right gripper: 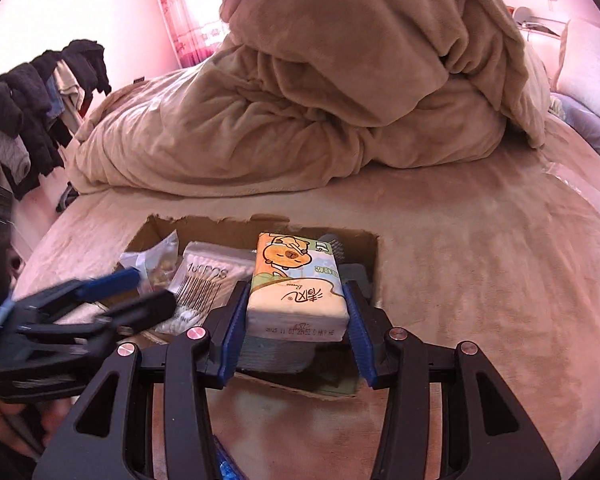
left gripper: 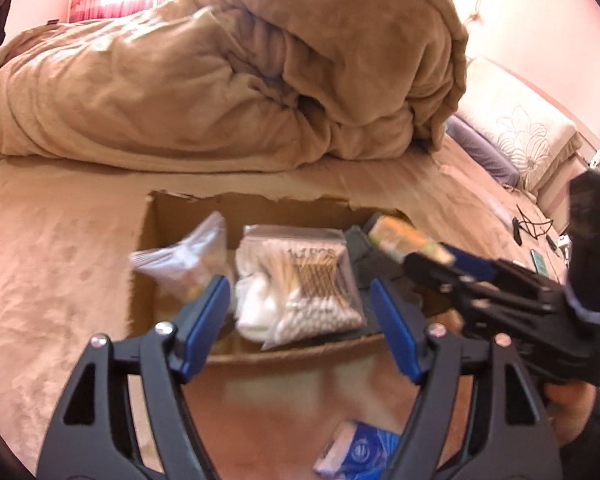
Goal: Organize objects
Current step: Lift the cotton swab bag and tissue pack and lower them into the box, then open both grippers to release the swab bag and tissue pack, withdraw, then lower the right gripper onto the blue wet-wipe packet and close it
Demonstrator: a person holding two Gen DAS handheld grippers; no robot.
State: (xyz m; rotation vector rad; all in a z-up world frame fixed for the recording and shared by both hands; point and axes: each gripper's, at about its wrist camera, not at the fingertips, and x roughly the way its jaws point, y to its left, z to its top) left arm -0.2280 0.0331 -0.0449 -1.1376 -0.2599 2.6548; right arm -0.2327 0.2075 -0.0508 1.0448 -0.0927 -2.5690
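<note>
The left gripper hangs spread and empty above the cotton swab bag in the cardboard box; only its view shows a blue packet below. The right gripper clamps the tissue pack over the box, its cartoon print visible only in the right view.

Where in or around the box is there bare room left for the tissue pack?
Inside the cardboard box, the left and middle are crowded by a plastic bag and the cotton swabs. The right gripper holds the tissue pack over the right end, where dark items lie. Bare bedsheet lies right of the box.
</note>
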